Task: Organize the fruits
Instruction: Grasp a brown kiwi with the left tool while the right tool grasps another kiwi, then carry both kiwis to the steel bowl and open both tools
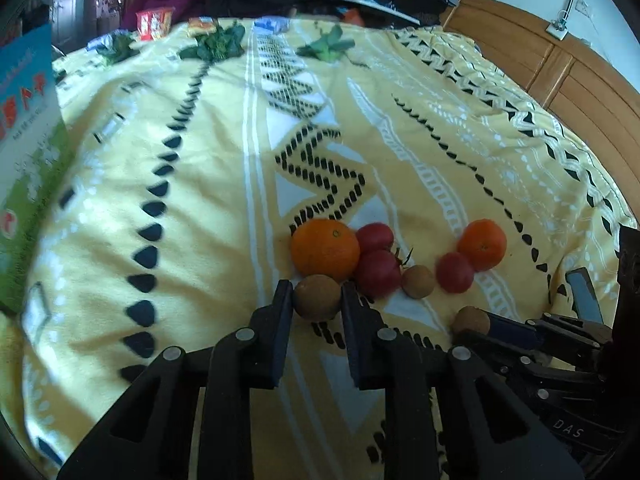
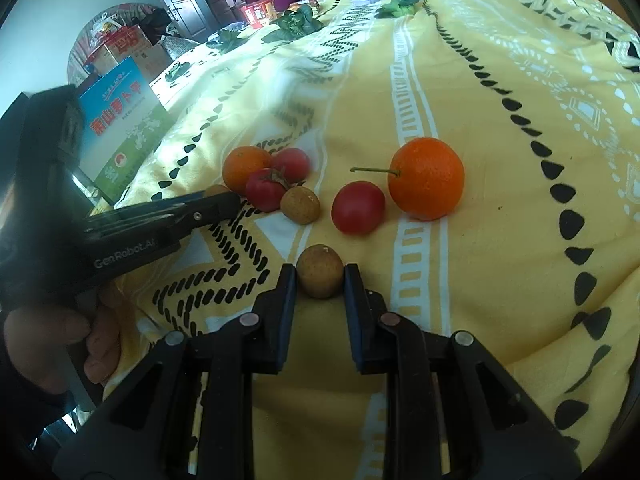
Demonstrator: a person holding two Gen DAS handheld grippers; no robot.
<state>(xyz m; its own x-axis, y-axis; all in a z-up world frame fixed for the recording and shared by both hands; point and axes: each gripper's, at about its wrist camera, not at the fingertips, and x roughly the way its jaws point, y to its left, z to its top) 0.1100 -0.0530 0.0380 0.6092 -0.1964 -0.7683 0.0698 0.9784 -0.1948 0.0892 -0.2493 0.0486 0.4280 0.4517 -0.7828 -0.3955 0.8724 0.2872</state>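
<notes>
No bowl or basket is in view; the only container-like item is a blue-green box point(image 2: 120, 120) standing at the bed's left edge, contents not visible.

Surface: bed with a yellow patterned blanket point(image 1: 224, 184). Green leafy sprigs point(image 1: 216, 46) lie at its far end, a red snack pack point(image 1: 154, 24) behind them; clothes are piled beyond, and a wooden headboard point(image 1: 560, 80) runs along the right.

Fruit lies loose on the blanket. Left cluster: orange point(image 1: 325, 249) touching two red fruits point(image 1: 376, 272). Right pair: second orange point(image 2: 427, 178) with stem, a red fruit point(image 2: 358, 207) just beside it. A loose longan point(image 2: 300, 205) sits between the groups.

Left claw point(image 1: 317, 298) is clamped on a brown longan point(image 1: 317, 297), just in front of the left orange. Right claw point(image 2: 320, 276) is clamped on another longan point(image 2: 320, 271), near the blanket.
</notes>
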